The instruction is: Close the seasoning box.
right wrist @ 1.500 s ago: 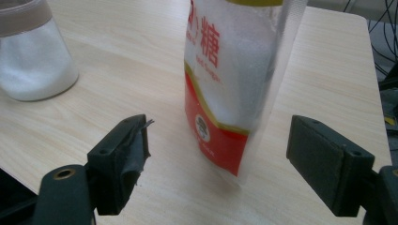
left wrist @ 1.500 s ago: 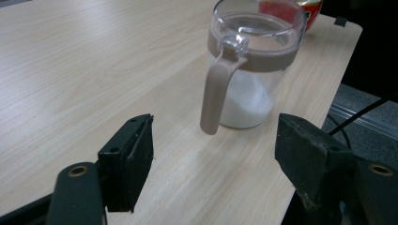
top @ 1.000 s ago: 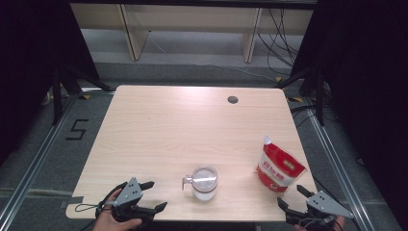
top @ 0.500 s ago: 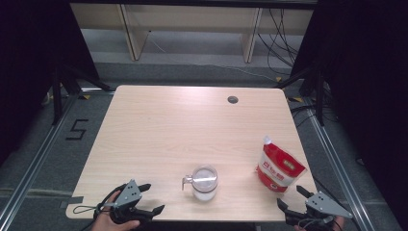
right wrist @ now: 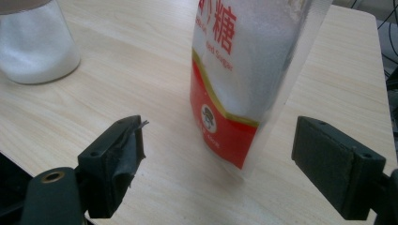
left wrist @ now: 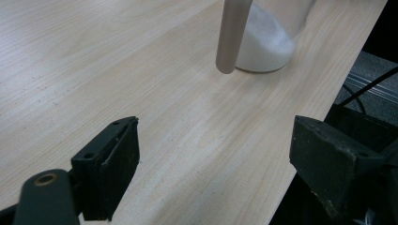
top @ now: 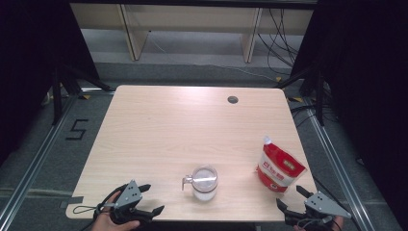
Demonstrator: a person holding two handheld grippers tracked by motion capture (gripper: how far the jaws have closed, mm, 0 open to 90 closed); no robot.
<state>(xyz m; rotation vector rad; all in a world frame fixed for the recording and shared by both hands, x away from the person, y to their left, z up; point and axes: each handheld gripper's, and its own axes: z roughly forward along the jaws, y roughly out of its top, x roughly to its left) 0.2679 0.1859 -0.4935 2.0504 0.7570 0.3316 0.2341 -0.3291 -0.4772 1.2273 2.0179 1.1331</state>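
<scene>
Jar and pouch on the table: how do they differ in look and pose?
The jar is clear, round and squat, with white grains low inside and a side handle; the pouch is a flat red and white bag with printed characters. The jar sits near the front middle; the pouch stands upright, taller, toward the right edge, ahead of the right gripper. Both rest untouched on the table and hold white grains.

Left tongs (top: 150, 198) slightly nearer the table's (top: 192, 125) front edge.
</scene>
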